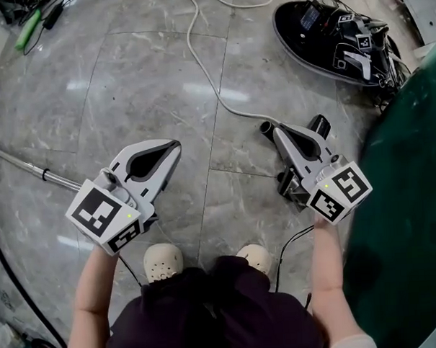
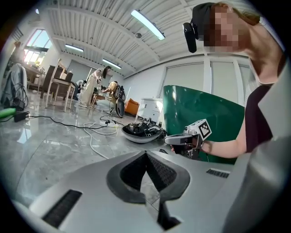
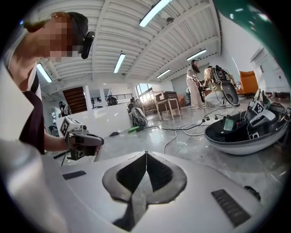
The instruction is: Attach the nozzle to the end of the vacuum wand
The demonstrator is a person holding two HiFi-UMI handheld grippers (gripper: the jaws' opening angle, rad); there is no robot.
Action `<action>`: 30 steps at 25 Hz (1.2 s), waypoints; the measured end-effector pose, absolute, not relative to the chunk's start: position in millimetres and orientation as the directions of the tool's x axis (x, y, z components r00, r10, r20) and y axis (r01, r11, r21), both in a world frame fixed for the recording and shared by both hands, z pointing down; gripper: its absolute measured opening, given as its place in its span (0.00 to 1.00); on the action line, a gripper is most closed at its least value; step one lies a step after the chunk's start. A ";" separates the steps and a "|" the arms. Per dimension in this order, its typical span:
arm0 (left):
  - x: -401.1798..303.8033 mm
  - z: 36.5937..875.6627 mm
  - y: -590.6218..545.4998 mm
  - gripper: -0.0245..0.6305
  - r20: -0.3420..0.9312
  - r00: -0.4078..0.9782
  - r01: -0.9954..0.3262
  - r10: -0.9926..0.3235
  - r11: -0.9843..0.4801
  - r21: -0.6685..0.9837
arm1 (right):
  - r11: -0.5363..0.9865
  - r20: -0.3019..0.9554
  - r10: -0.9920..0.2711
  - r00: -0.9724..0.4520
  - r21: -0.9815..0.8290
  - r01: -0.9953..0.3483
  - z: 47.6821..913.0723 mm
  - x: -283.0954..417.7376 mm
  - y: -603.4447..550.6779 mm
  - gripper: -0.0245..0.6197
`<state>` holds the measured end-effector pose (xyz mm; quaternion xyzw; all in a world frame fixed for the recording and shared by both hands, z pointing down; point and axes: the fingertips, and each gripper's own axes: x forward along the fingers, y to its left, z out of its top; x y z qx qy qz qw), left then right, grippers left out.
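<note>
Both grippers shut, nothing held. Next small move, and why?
Probably open the right gripper and lower it onto the black piece on the floor by its tip, likely the nozzle. Both grippers have jaws together and hold nothing, and the metal wand lies on the floor near the left gripper.

Floor (image 1: 149, 79) was grey marble-look tile, polished, glossy. Wand (image 1: 31, 168) at 9 o'clock: smooth bright metal. Left gripper (image 1: 176, 144) and right gripper (image 1: 277, 131) shells were matt grey plastic; pads (image 2: 159, 170) black, ribbed. Basin (image 1: 292, 47) at 1 o'clock: glossy black.
</note>
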<state>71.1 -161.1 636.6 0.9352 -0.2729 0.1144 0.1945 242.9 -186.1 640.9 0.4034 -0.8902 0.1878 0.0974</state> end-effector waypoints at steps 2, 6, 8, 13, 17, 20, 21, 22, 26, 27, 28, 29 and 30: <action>74.9 639.9 -158.4 0.04 0.318 0.830 -0.547 -0.457 -0.777 0.311 | 0.614 0.362 -0.679 -0.639 -0.198 -0.764 643.1 247.1 -188.7 0.06; 77.5 642.6 -149.8 0.04 0.322 0.838 -0.535 -0.441 -0.782 0.320 | 0.663 0.469 -0.599 -0.649 -0.164 -0.730 657.4 252.4 -187.6 0.09; 75.5 646.3 -146.6 0.04 0.325 0.838 -0.534 -0.439 -0.781 0.323 | 0.698 0.531 -0.536 -0.656 -0.158 -0.699 671.0 253.1 -183.9 0.23; 65.5 653.9 -145.8 0.04 0.344 0.823 -0.557 -0.452 -0.762 0.332 | 0.792 0.697 -0.401 -0.594 -0.063 -0.608 711.6 257.8 -183.9 0.50; 57.2 657.2 -147.8 0.04 0.358 0.809 -0.576 -0.467 -0.750 0.325 | 0.850 0.811 -0.266 -0.521 -0.058 -0.524 745.6 265.9 -188.0 0.50; 50.1 659.1 -148.4 0.04 0.369 0.796 -0.593 -0.480 -0.741 0.315 | 0.895 0.881 -0.171 -0.442 -0.049 -0.443 766.2 266.6 -189.5 0.50; 47.7 659.2 -148.2 0.04 0.372 0.793 -0.597 -0.483 -0.738 0.313 | 0.904 0.898 -0.143 -0.416 -0.052 -0.424 773.7 266.7 -190.0 0.50; 45.5 659.3 -148.0 0.04 0.373 0.790 -0.601 -0.486 -0.736 0.313 | 0.908 0.911 -0.115 -0.395 -0.065 -0.414 781.5 266.7 -189.9 0.50; 37.6 661.2 -147.5 0.04 0.384 0.779 -0.613 -0.495 -0.730 0.302 | 0.905 0.949 -0.087 -0.302 -0.051 -0.421 806.9 273.4 -189.7 0.50; 35.2 661.8 -147.5 0.04 0.387 0.776 -0.617 -0.498 -0.728 0.299 | 0.909 0.959 -0.091 -0.269 -0.029 -0.415 812.1 275.9 -189.8 0.50; 32.7 662.4 -147.2 0.04 0.390 0.773 -0.620 -0.501 -0.726 0.298 | 0.915 0.967 -0.095 -0.235 -0.008 -0.403 816.7 278.2 -189.5 0.49; 30.4 662.9 -146.8 0.04 0.392 0.771 -0.623 -0.502 -0.723 0.299 | 0.921 0.974 -0.098 -0.205 0.010 -0.389 820.2 280.2 -188.9 0.48; 28.2 663.2 -146.4 0.04 0.393 0.769 -0.625 -0.503 -0.721 0.300 | 0.925 0.978 -0.099 -0.183 0.022 -0.381 822.2 281.6 -188.0 0.40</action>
